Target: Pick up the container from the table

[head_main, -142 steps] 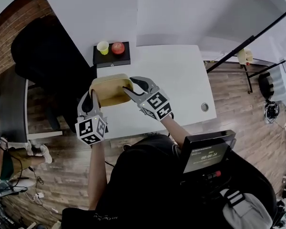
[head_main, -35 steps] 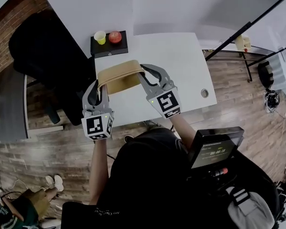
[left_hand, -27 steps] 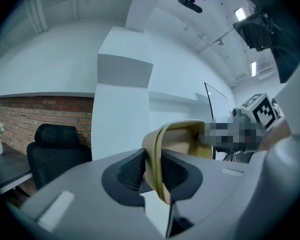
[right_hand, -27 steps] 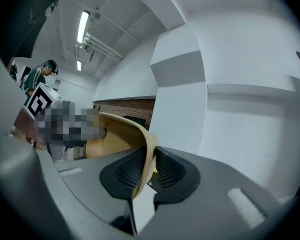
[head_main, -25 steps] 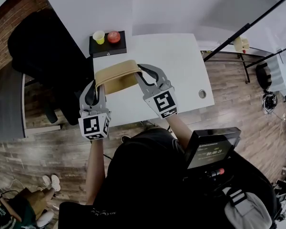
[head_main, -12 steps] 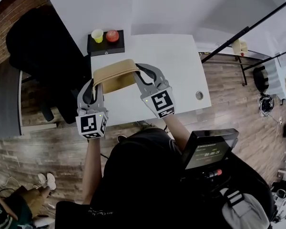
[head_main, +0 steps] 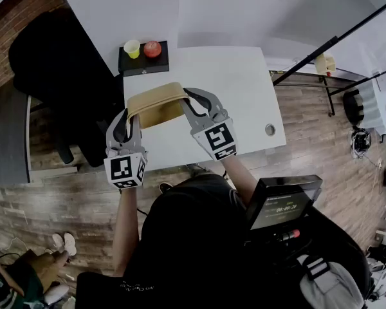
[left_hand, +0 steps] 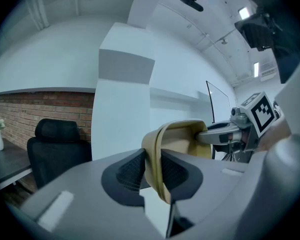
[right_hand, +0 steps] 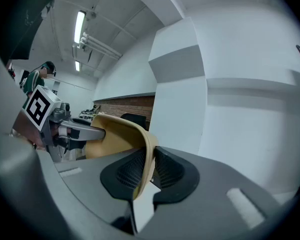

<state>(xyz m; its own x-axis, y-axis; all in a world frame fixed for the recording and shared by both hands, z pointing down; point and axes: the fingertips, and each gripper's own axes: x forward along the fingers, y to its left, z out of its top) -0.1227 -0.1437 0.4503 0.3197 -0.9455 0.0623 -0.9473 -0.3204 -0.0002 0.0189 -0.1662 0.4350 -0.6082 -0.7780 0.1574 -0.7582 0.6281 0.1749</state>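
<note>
Left gripper [head_main: 130,117]: jaws clamped on the left rim of the tan container [head_main: 156,105].
Right gripper [head_main: 188,101]: jaws pinching the opposite rim.
Container: held between both grippers, up over the white table's [head_main: 238,89] left side.
Far corner: black tray [head_main: 144,65] with a yellow cup [head_main: 133,47] and a red round object [head_main: 153,48].

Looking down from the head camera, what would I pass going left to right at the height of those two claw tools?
black chair → left gripper → tan container → right gripper → round hole in the white table
</note>
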